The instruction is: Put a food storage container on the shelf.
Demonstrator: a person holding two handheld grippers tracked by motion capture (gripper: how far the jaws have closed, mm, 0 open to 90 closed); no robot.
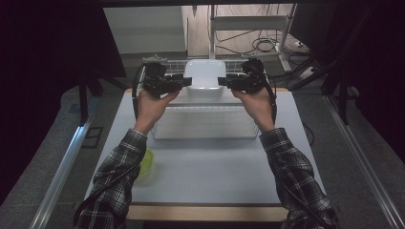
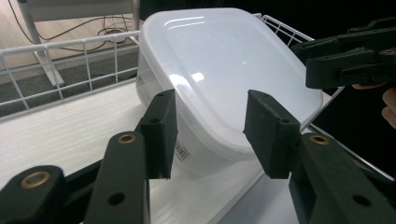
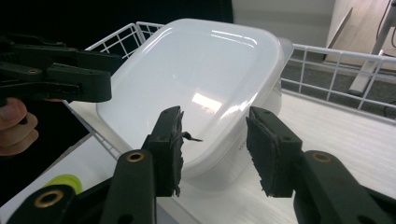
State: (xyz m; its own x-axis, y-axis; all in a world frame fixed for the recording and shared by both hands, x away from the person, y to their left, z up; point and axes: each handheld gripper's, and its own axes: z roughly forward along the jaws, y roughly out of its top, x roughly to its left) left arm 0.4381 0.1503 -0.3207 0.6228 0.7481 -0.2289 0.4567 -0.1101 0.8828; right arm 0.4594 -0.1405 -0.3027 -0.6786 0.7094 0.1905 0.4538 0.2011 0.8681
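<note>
Flanking object: white plastic container (image 1: 205, 78), lid on, standing in the white wire basket (image 2: 60, 65) at the far edge of the table (image 1: 215, 167).
Left gripper (image 1: 184, 82): released; jaws parted, nothing pressed between the pads, container edge just ahead of them.
Right gripper (image 1: 224, 82): released; jaws parted, pads clear of the container's rim.
Relative position: the two grippers face each other across the container, one at each side.
Nearer items: clear rectangular bin (image 1: 205, 121) in front of the basket; yellow-green lid (image 1: 145, 162) beside the left sleeve.
</note>
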